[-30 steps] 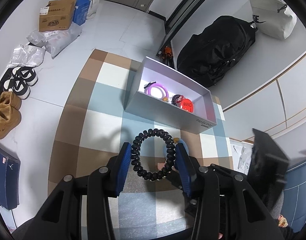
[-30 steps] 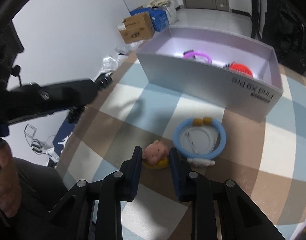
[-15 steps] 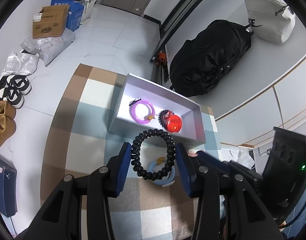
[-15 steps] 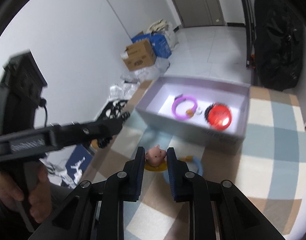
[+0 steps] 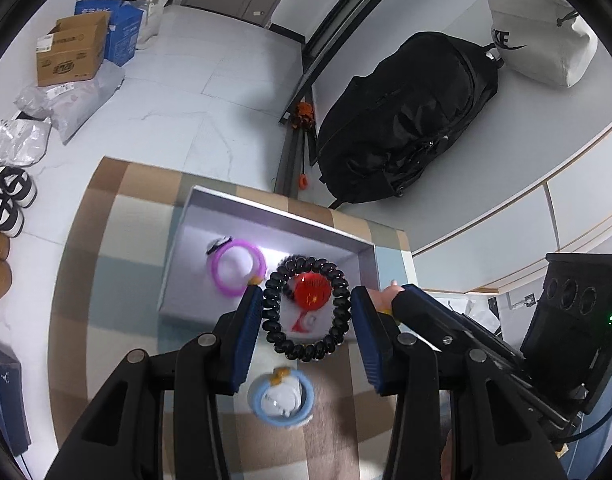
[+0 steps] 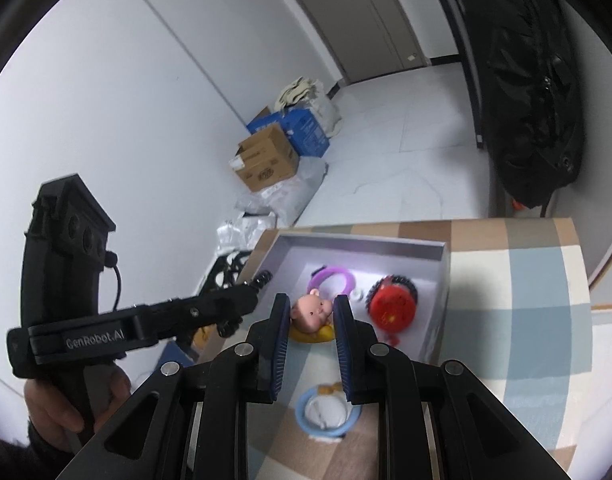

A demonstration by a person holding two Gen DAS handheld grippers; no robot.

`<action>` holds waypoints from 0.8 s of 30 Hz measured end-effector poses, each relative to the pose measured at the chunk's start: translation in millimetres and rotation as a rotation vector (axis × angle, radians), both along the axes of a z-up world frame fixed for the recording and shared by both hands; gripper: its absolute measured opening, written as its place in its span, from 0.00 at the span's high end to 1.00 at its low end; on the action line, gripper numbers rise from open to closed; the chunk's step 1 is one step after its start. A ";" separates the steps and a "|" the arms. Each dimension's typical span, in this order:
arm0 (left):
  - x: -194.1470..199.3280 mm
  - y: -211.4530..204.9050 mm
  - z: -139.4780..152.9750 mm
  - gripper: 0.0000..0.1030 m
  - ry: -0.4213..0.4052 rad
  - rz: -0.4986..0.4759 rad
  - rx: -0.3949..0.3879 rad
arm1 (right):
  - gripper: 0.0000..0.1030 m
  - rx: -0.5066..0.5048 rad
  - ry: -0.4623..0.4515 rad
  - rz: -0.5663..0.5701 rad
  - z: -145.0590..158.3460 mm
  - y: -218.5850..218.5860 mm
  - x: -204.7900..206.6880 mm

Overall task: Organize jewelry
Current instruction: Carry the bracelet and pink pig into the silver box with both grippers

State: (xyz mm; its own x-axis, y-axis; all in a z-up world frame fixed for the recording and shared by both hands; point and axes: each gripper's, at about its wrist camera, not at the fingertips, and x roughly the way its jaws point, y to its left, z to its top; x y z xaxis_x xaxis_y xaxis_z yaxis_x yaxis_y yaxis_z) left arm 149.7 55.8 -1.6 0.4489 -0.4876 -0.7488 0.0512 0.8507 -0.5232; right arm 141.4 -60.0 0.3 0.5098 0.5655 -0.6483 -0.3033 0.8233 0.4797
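Note:
My left gripper (image 5: 307, 308) is shut on a black spiral hair tie (image 5: 343, 312) and holds it above the near wall of the open grey box (image 5: 265, 210). My right gripper (image 6: 310, 312) is shut on a small pig figure (image 6: 310, 312) with a yellow base, held above the box's near edge (image 6: 438, 320). In the box lie a purple ring (image 5: 235, 268), a red round charm (image 5: 314, 290) and a black beaded band (image 6: 402, 280). A light blue ring (image 5: 281, 398) lies on the checked cloth, also seen in the right wrist view (image 6: 328, 410).
The checked cloth (image 5: 117, 264) covers a low table. On the floor are cardboard boxes (image 5: 71, 56), plastic bags (image 5: 87, 98), shoes (image 5: 9, 196) and a black backpack (image 5: 410, 120). The left gripper's body (image 6: 125, 324) shows in the right wrist view.
Both grippers have risen and moved forward over the box, each keeping its item. The pig figure left the cloth; the blue ring stayed behind.

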 end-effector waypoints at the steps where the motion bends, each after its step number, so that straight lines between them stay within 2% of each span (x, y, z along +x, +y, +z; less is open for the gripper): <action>1: 3.0 -0.9 -0.4 0.62 0.000 0.001 0.001 | 0.80 0.005 -0.001 -0.007 3.1 -5.5 0.9; 16: 29.1 -10.9 -23.4 0.62 0.039 -0.011 0.002 | 0.80 0.070 0.117 -0.069 -25.4 -24.4 35.4; 22: 32.4 -11.4 -24.9 0.62 0.057 -0.003 -0.006 | 0.80 0.070 0.126 -0.073 -27.3 -24.0 35.7; 24: 32.2 -12.6 -24.0 0.58 0.060 -0.005 0.000 | 0.79 0.051 0.116 -0.083 -26.8 -23.3 35.9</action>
